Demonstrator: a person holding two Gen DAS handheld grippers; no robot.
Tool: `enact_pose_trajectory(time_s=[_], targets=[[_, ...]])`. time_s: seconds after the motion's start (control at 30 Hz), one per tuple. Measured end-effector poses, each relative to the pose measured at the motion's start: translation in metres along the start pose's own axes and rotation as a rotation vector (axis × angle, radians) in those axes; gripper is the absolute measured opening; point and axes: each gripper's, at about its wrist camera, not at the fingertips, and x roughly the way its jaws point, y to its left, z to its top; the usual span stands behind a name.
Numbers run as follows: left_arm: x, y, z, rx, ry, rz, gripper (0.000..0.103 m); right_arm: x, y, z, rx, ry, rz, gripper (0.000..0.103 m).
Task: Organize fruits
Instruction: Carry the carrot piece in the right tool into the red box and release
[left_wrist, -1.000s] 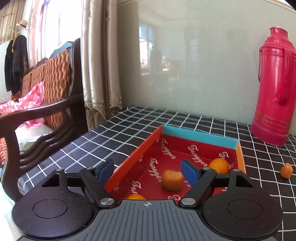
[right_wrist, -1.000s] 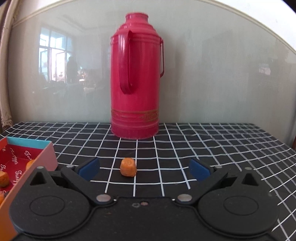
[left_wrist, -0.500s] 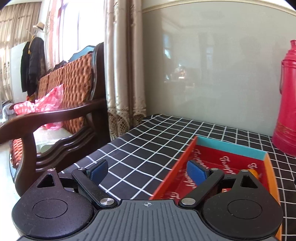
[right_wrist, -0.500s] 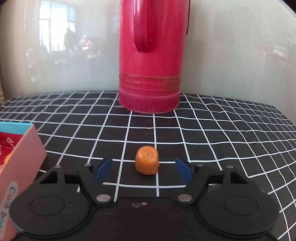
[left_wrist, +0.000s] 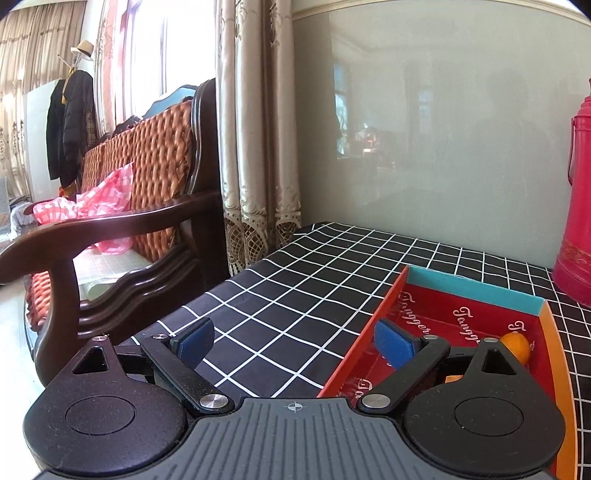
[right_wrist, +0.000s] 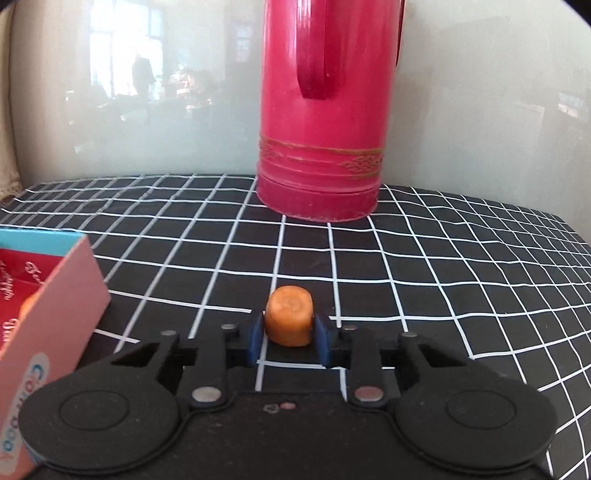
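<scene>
My right gripper (right_wrist: 289, 336) is shut on a small orange fruit piece (right_wrist: 289, 316) that rests on the black checked tablecloth (right_wrist: 443, 280). The red box (right_wrist: 44, 291) stands to its left, with an orange fruit just visible inside. In the left wrist view my left gripper (left_wrist: 295, 341) is open and empty, low over the table at the box's left wall. The red box (left_wrist: 461, 314) holds an orange fruit (left_wrist: 517, 345) near its right wall; another orange piece (left_wrist: 452, 378) shows partly behind my right finger.
A tall red thermos (right_wrist: 325, 110) stands behind the fruit piece near the pale wall; it also shows in the left wrist view (left_wrist: 578, 206). A dark wooden armchair (left_wrist: 122, 221) with a woven cushion stands beyond the table's left edge, beside curtains (left_wrist: 258, 129).
My right gripper has moved forward and closed its jaws on the orange fruit piece. My left gripper has swung left, away from over the box, and stays open.
</scene>
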Motion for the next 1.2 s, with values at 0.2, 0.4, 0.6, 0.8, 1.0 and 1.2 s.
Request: enact_pose_trajectory(time_s=[0.2,0.4,0.6,0.8,1.0,1.2], targets=[[-0.001,0.001,-0.002,0.002,0.008,0.008,0.094,-0.031,0.011,0.003,-0.023,-0.064,0.076,0.021],[-0.001,0.005,-0.002,0.0,0.013,0.023,0.094,-0.07,0.031,0.001,-0.07,-0.129,0.214,0.021],[0.0,0.011,-0.003,0.001,0.013,0.038,0.095,-0.092,0.06,-0.005,-0.134,-0.133,0.373,0.021],[0.0,0.012,-0.003,0.004,0.013,0.04,0.095,-0.096,0.088,-0.014,-0.229,-0.111,0.415,0.028],[-0.003,0.012,-0.001,0.009,0.006,0.018,0.095,-0.105,0.086,-0.015,-0.217,-0.133,0.411,0.044],[-0.023,0.006,0.004,0.06,0.0,-0.081,0.096,-0.145,0.069,-0.022,-0.225,-0.207,0.303,0.078]])
